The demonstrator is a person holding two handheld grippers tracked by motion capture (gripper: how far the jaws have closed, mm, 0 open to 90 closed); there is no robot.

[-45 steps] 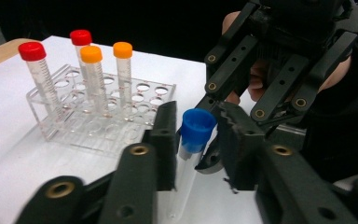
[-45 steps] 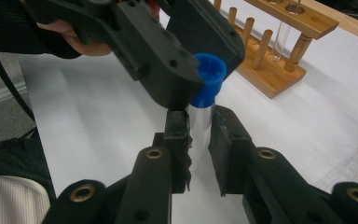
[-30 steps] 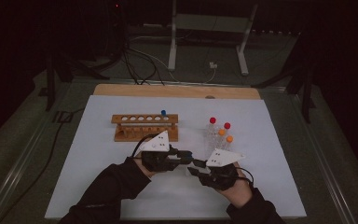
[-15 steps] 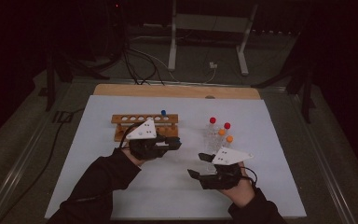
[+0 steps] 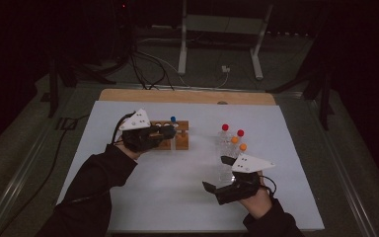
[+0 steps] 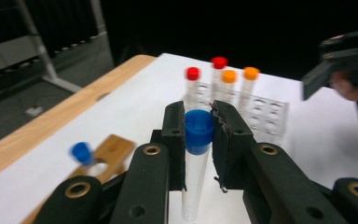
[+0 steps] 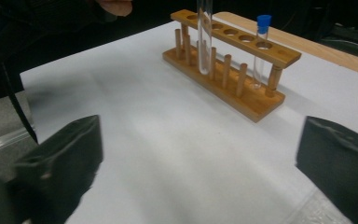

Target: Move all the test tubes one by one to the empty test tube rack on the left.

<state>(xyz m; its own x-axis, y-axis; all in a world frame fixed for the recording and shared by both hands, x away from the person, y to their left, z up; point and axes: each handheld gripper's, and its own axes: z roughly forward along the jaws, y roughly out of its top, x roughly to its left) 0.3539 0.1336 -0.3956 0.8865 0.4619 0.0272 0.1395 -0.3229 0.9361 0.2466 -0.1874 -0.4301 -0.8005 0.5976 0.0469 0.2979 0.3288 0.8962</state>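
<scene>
white surface point(image 5: 168, 182) | left tongs point(image 6: 199, 135) pinch blue-capped test tube point(image 6: 196, 158) at cap; glass, breaks easily | right tongs point(image 7: 200, 154) wide apart

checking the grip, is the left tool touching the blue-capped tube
Touching: the left gripper view shows the left tool with both jaws pressed against the blue-capped tube at its cap.
</scene>
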